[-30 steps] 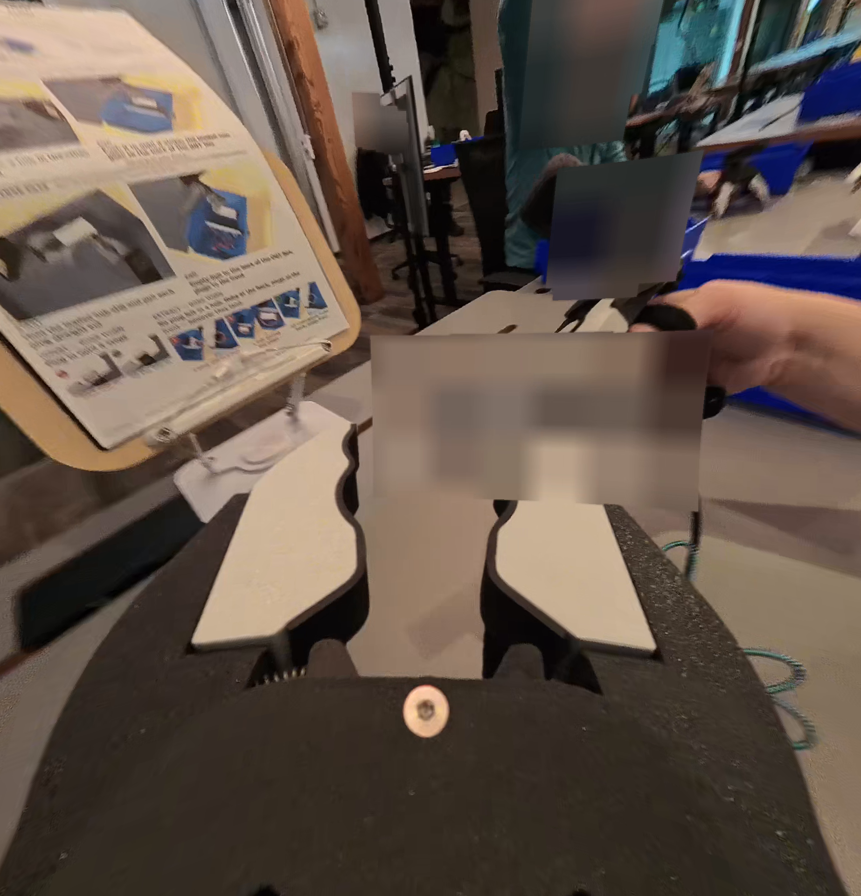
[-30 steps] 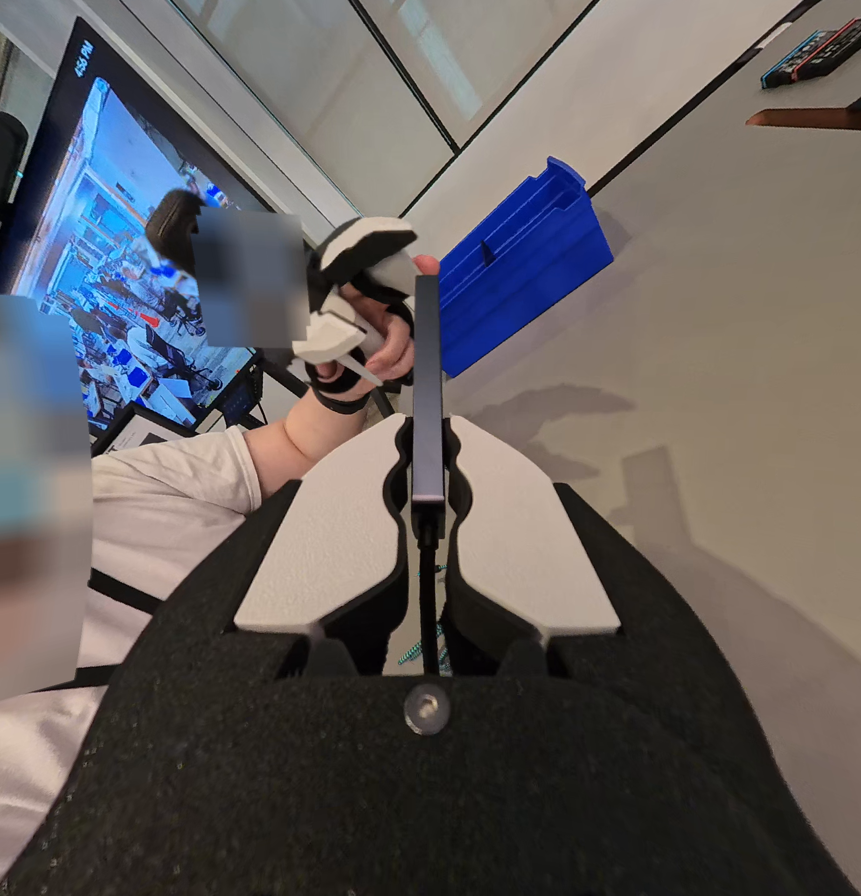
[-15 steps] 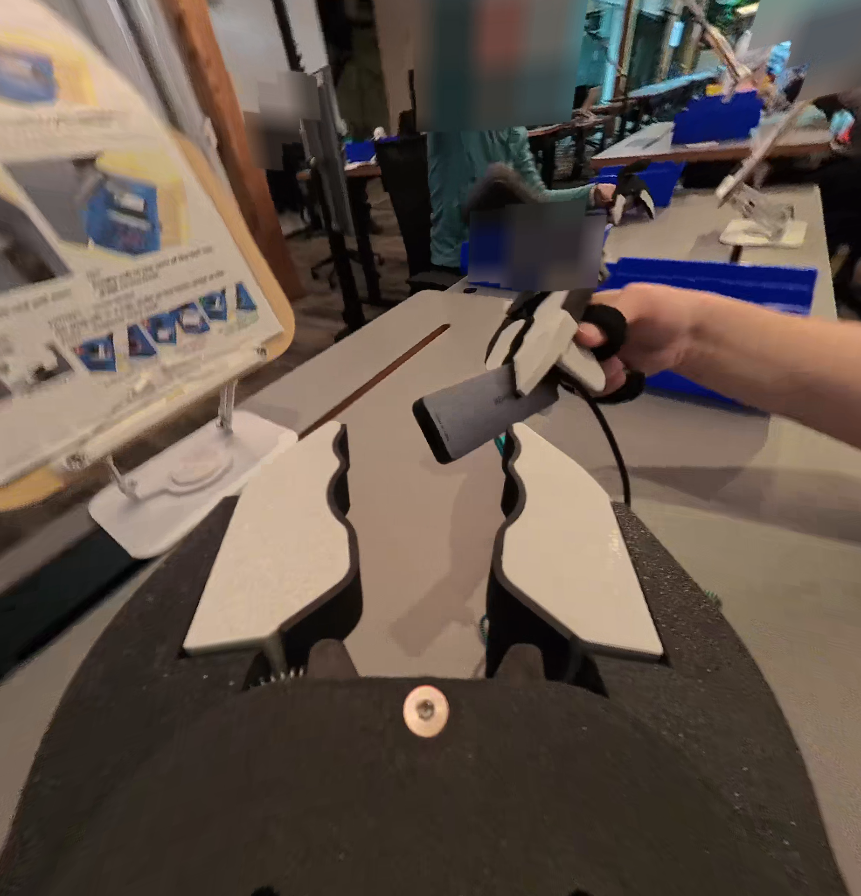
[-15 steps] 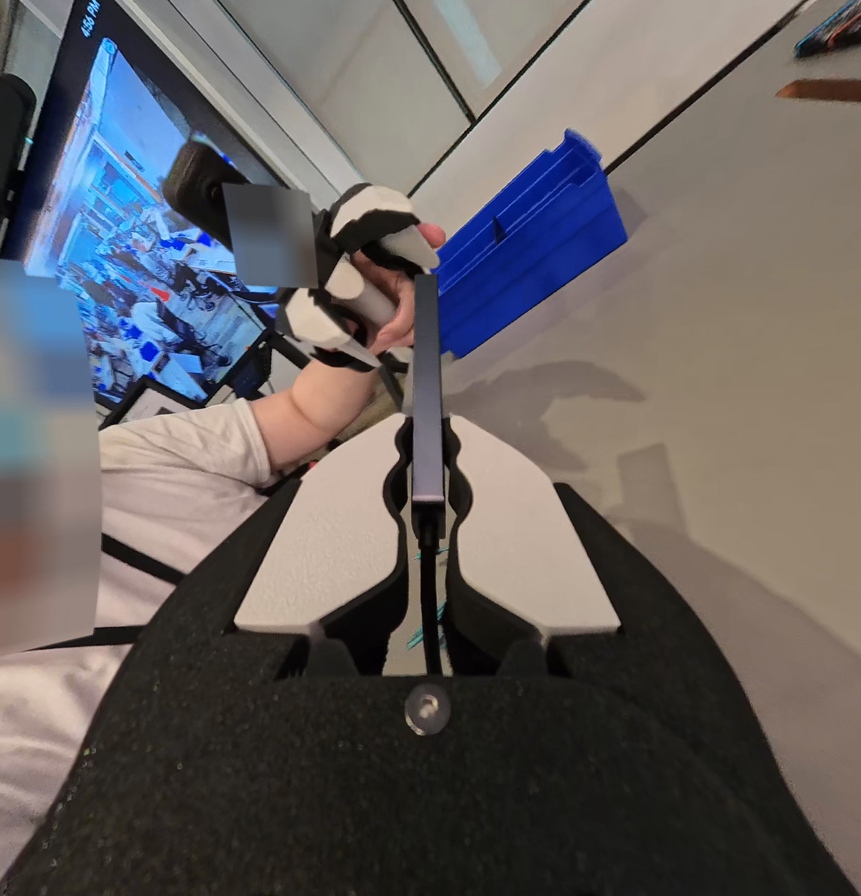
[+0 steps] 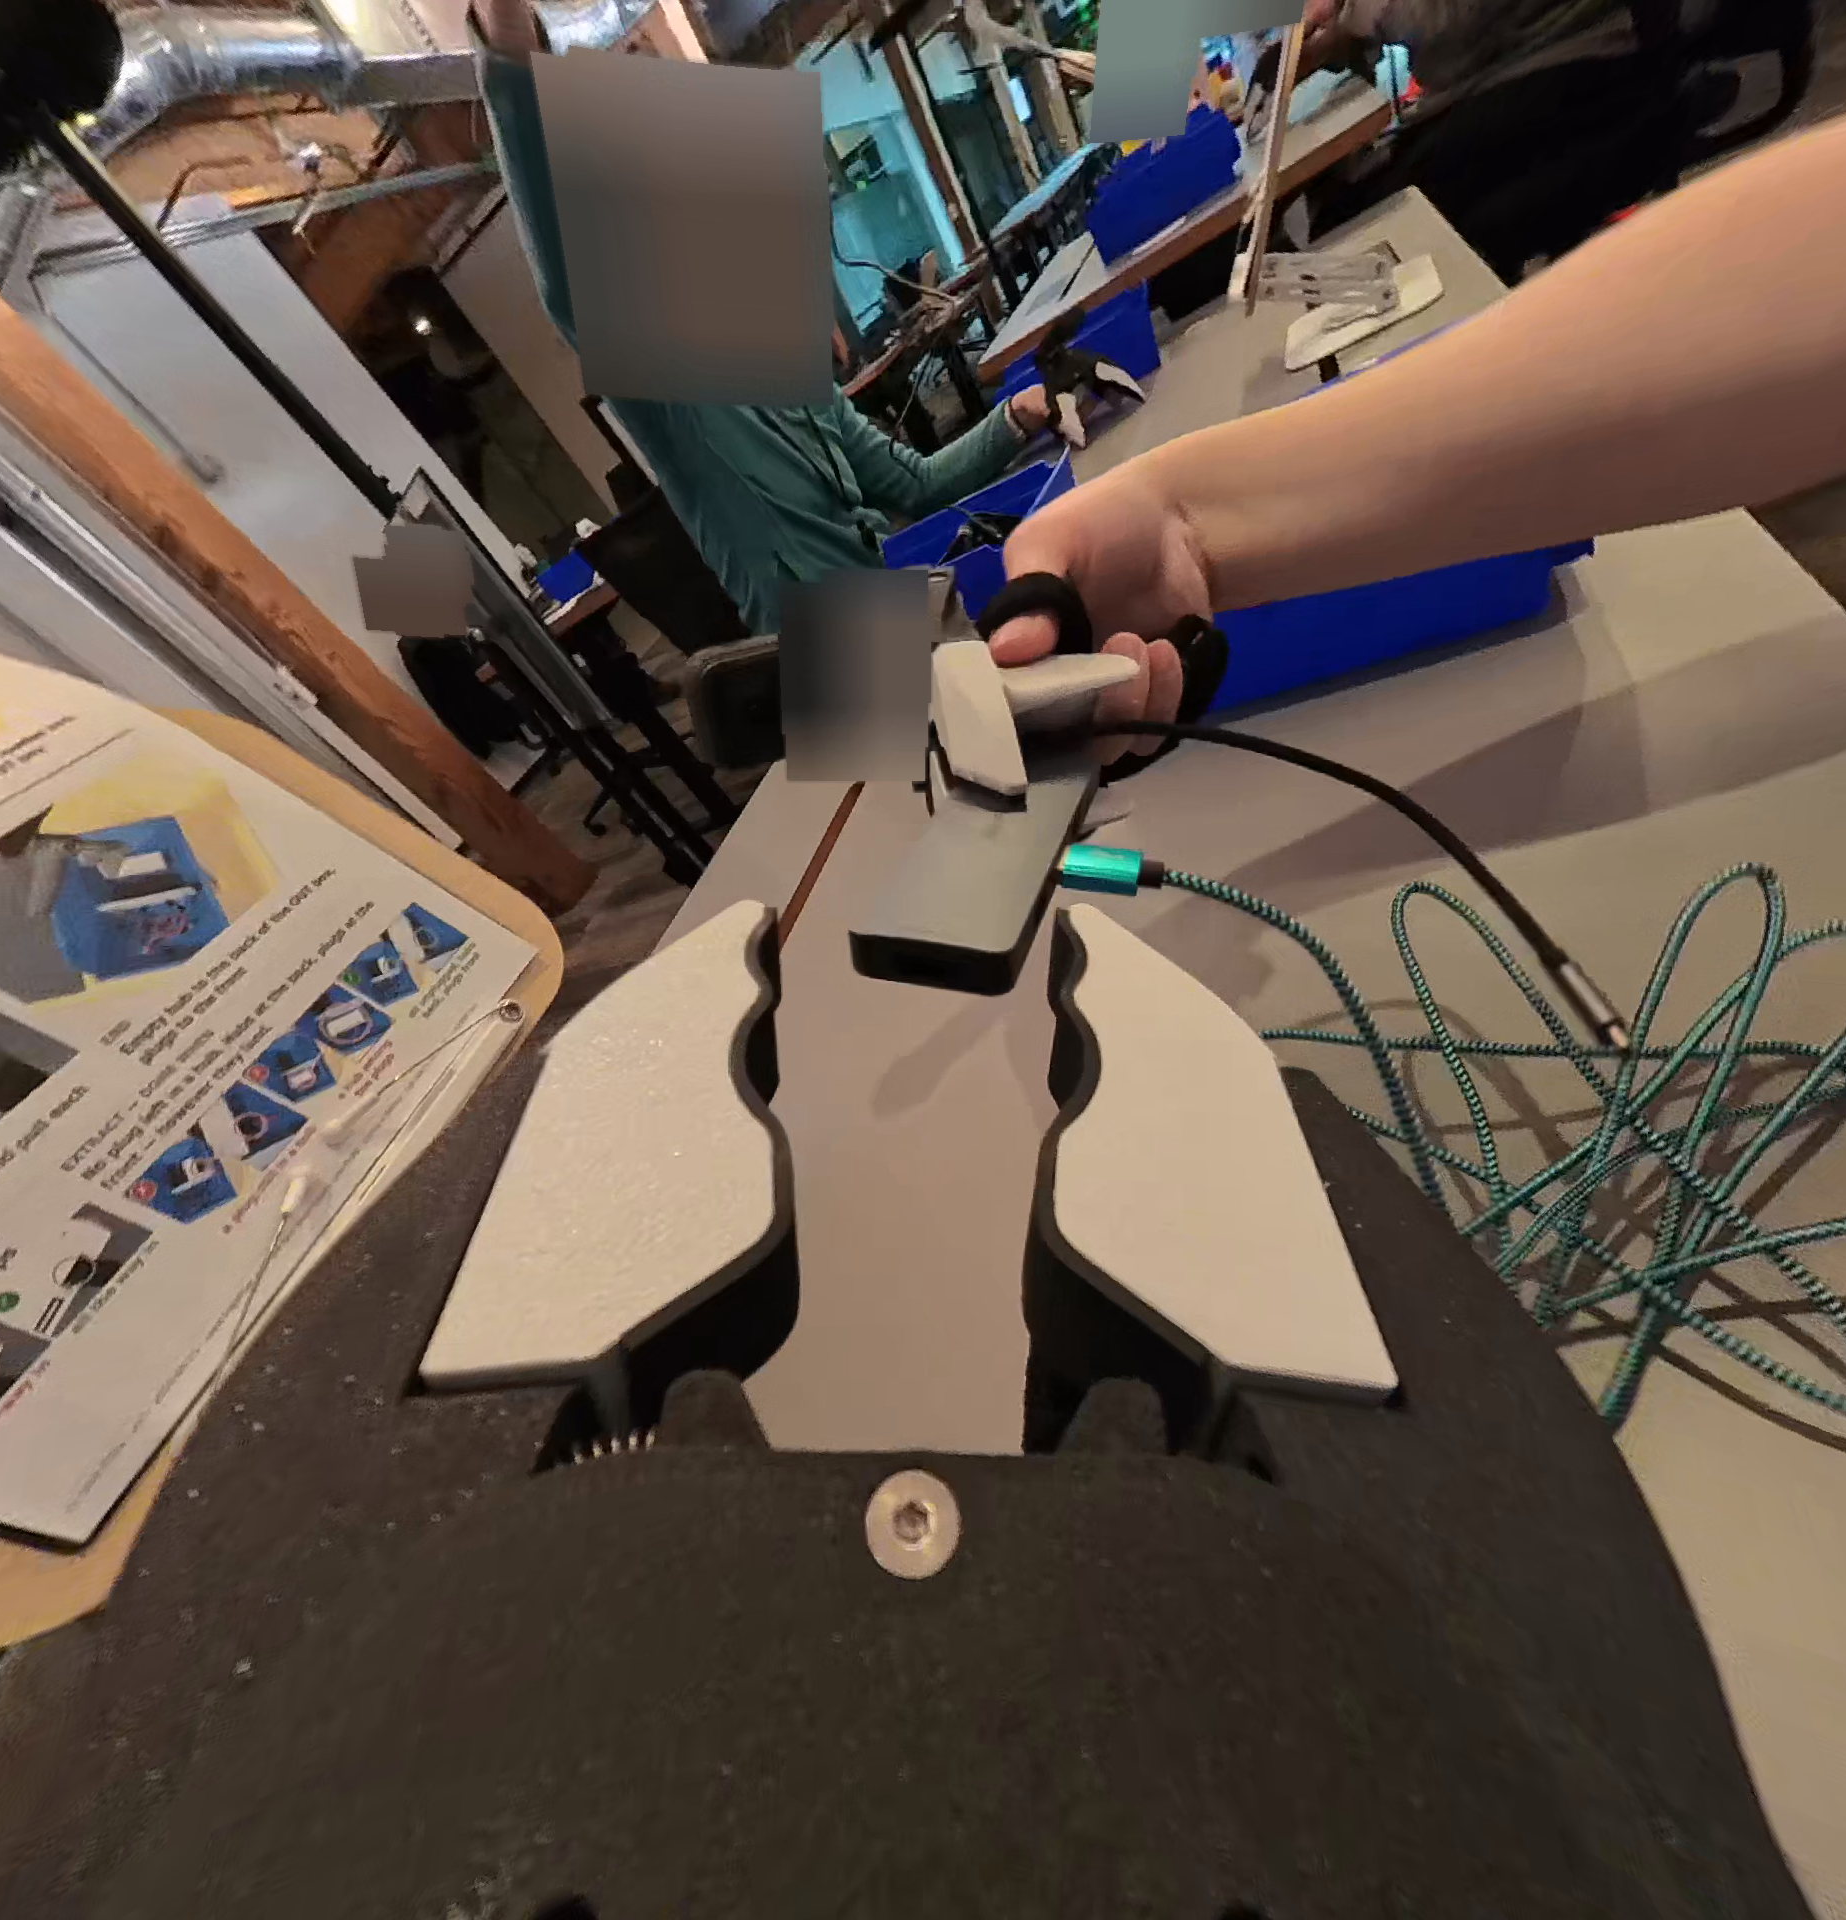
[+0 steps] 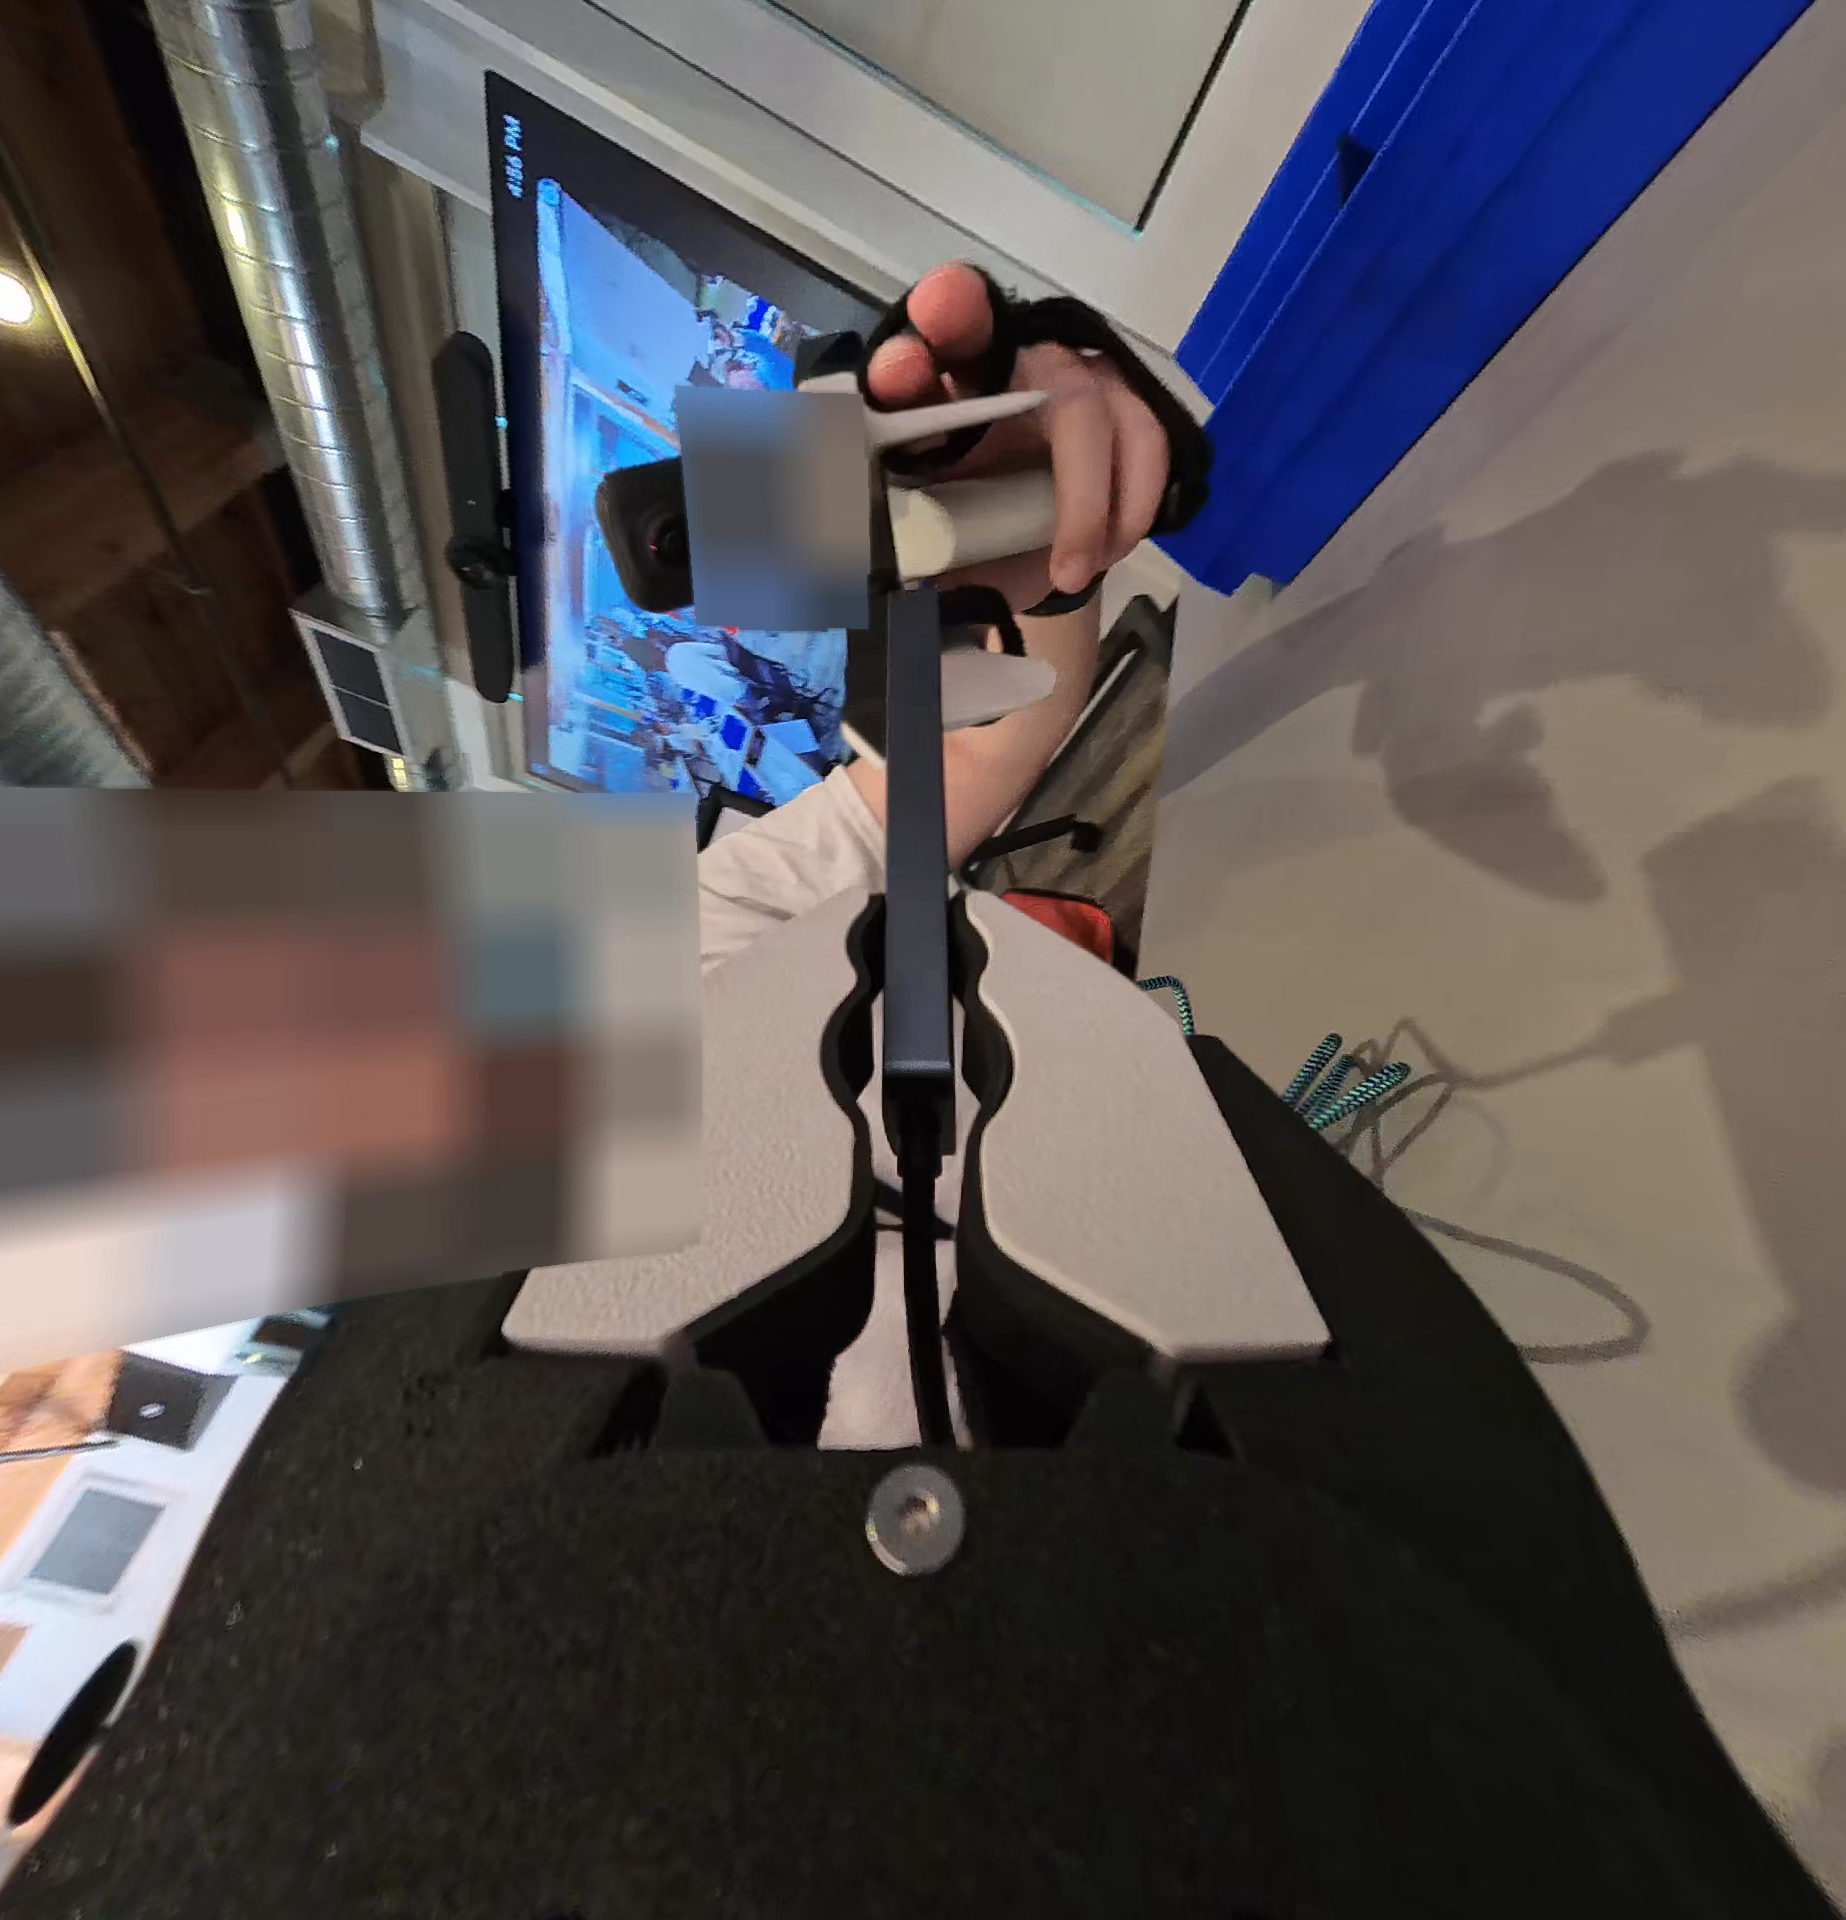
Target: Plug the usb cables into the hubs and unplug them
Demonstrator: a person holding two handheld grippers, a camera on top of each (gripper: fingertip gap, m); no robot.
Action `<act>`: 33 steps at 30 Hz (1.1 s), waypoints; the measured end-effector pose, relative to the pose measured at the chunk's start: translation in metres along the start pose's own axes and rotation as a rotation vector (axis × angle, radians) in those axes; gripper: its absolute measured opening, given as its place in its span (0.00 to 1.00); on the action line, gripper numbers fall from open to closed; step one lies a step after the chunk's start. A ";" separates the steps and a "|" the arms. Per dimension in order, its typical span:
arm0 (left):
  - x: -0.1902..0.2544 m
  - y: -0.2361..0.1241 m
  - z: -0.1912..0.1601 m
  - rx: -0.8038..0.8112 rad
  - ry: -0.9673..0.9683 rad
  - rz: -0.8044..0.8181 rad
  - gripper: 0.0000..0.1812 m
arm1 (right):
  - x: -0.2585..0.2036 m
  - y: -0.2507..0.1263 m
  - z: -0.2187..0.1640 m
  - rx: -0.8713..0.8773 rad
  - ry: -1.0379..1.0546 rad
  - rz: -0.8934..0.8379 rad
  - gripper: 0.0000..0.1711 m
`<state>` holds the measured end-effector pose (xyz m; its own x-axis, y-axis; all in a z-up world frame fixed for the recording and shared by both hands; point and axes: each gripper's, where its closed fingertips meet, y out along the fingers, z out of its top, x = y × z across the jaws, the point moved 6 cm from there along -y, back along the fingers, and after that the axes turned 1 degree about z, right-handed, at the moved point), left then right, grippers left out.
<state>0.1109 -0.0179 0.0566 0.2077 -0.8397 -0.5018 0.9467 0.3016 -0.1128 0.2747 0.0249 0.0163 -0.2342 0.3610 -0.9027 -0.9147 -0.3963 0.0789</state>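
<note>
A dark grey USB hub (image 5: 966,899) hangs above the grey table, just beyond my left gripper's (image 5: 911,925) tips. My left gripper is open and empty. My right gripper (image 5: 966,743) comes in from the far side and is shut on the hub. A teal braided USB cable (image 5: 1584,1122) lies coiled on the table at the right. Its teal plug (image 5: 1101,868) sits in the hub's right side. The hub's own black cable (image 5: 1418,821) arcs to the right. In the right wrist view my right gripper (image 6: 916,914) clamps the hub (image 6: 914,790) edge-on, and the left gripper (image 6: 966,520) shows beyond its far end.
An instruction sheet on a wooden stand (image 5: 223,1039) stands close at the left. A blue bin (image 5: 1397,613) sits on the table behind the right hand and also shows in the right wrist view (image 6: 1418,260). Other people work at tables farther back. The grippers' ends are close to 7 cm from one another.
The right gripper has carried the hub lower and nearer to the left gripper's open fingertips. The left view has tilted down, so the coiled teal cable now shows. Both grips are unchanged.
</note>
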 end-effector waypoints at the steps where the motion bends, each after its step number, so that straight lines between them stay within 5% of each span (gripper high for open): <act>1: 0.001 0.003 -0.003 -0.007 0.025 -0.003 0.27 | 0.001 0.000 0.000 -0.006 0.017 0.018 0.06; 33: 0.020 0.033 -0.029 -0.039 -0.095 -0.137 0.21 | 0.016 -0.002 -0.008 -0.106 0.083 0.011 0.06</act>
<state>0.1390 -0.0119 0.0181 0.1012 -0.9125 -0.3964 0.9578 0.1971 -0.2091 0.2759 0.0247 -0.0017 -0.2118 0.2871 -0.9342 -0.8714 -0.4882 0.0476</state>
